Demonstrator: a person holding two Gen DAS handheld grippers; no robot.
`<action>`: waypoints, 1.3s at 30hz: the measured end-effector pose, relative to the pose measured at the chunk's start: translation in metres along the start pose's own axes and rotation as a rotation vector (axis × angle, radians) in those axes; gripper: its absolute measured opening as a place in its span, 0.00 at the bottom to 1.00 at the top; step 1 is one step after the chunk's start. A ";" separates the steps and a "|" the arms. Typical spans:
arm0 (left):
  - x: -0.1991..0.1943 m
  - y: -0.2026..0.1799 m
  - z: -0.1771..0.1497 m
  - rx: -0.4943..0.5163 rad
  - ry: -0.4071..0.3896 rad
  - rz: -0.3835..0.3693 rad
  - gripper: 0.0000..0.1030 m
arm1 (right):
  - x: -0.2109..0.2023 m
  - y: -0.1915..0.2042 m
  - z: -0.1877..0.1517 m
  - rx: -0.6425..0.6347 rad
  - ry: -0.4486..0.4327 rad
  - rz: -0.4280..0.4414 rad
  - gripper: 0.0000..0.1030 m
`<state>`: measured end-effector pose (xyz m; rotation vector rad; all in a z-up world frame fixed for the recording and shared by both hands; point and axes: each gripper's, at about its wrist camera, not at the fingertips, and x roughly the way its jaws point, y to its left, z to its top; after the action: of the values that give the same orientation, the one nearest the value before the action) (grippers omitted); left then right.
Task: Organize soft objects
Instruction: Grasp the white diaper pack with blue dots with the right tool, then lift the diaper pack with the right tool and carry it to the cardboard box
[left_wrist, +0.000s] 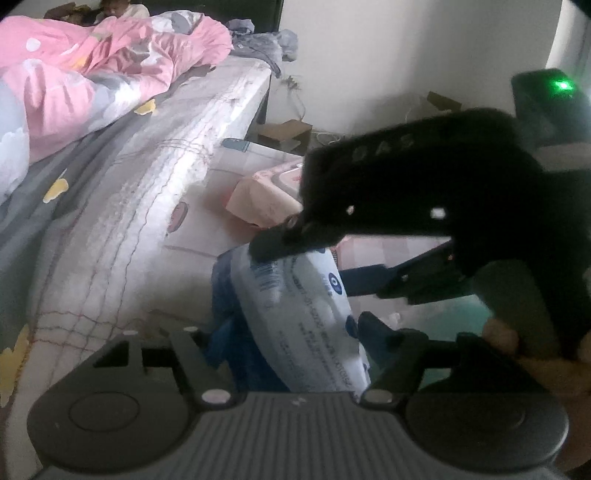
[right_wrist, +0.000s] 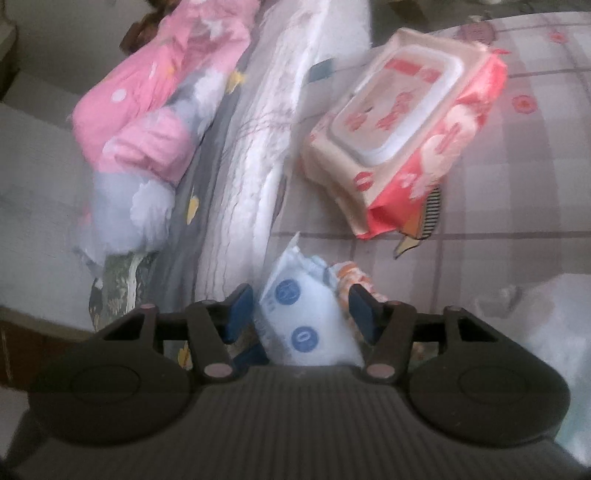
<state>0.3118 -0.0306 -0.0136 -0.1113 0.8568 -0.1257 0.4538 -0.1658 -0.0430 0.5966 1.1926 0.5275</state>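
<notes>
While both claws worked on one thing, the nearest object in either view was the white-and-blue soft pack (left_wrist: 306, 314), standing on its edge close beside the mattress (right_wrist: 273, 129). The left claw (left_wrist: 295, 295) straddled the pack's lower end, one blue-padded finger on each side. Whether those pads pressed or only flanked it could not be told from that angle. The right claw (right_wrist: 301, 295) had taken the upper end, and in its own view its two pads lay against the pack's flanks with no gap, so it appeared clamped on it. Two holds on a limp, slippery wrapper made sense, since a single pinch would probably let the free end sag or twist. A smaller orange-patterned packet (right_wrist: 351, 278) sat just behind the right pad, touching the pack. It was likely to be nudged if the pack were dragged instead of lifted.

Farther out, the pink wipes pack (right_wrist: 399, 122) lay flat and lid-up on the checked mat (right_wrist: 517, 184), well apart from both claws and not yet handled. It looked like the natural neighbour for the blue pack. Beyond it, the pink quilt (right_wrist: 155, 92) lay bunched on the bed.
</notes>
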 end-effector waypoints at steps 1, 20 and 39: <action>-0.001 0.003 -0.001 -0.009 -0.005 -0.002 0.65 | 0.000 0.003 -0.002 -0.012 -0.003 -0.005 0.49; -0.122 -0.012 -0.021 0.062 -0.127 -0.082 0.64 | -0.110 0.066 -0.083 -0.036 -0.175 0.074 0.31; -0.165 0.000 -0.183 0.037 0.068 -0.344 0.55 | -0.143 0.003 -0.293 0.254 -0.158 0.061 0.39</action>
<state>0.0662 -0.0136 -0.0097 -0.2204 0.8973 -0.4692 0.1323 -0.2153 -0.0168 0.8781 1.1010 0.3752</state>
